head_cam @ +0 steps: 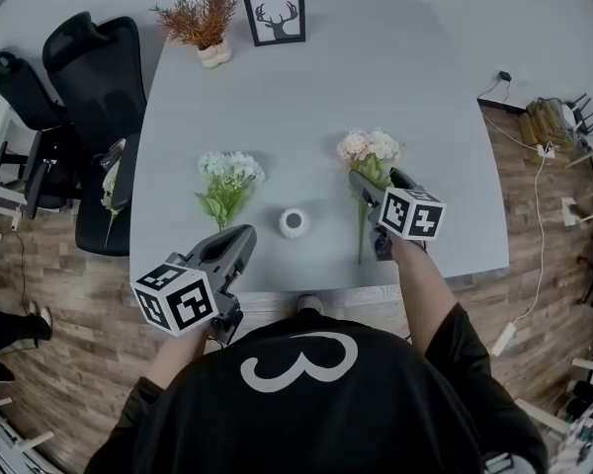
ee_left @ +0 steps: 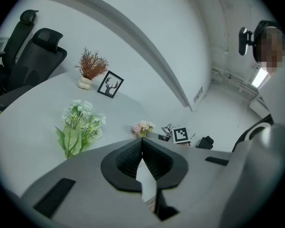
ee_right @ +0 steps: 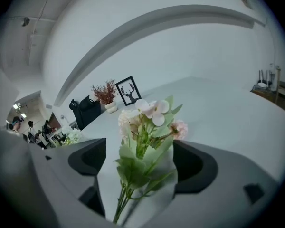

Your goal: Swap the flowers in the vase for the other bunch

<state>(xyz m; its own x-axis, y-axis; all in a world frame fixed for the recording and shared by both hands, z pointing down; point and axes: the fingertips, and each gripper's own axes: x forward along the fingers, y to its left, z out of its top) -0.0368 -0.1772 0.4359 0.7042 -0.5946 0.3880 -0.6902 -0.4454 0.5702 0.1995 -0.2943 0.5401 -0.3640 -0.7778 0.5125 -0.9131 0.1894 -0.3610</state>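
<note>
Laying pink bunch [head_cam: 369,148] aside at 3 o'clock, clearing vase [head_cam: 293,222], right hand-held gripper [head_cam: 376,184] gaping around it; idling left hand-held gripper [head_cam: 242,237] pinched closed.

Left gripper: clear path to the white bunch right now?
Probably yes. The white bunch lies on the table just ahead of the left gripper, with nothing between them. Its jaws are shut, so they would have to open first.

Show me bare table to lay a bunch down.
Widest free patch: the middle of the table, between the deer picture and the vase. Also free: the right side past the pink bunch. Crowded: the near strip, where white bunch, vase and pink bunch sit close.
</note>
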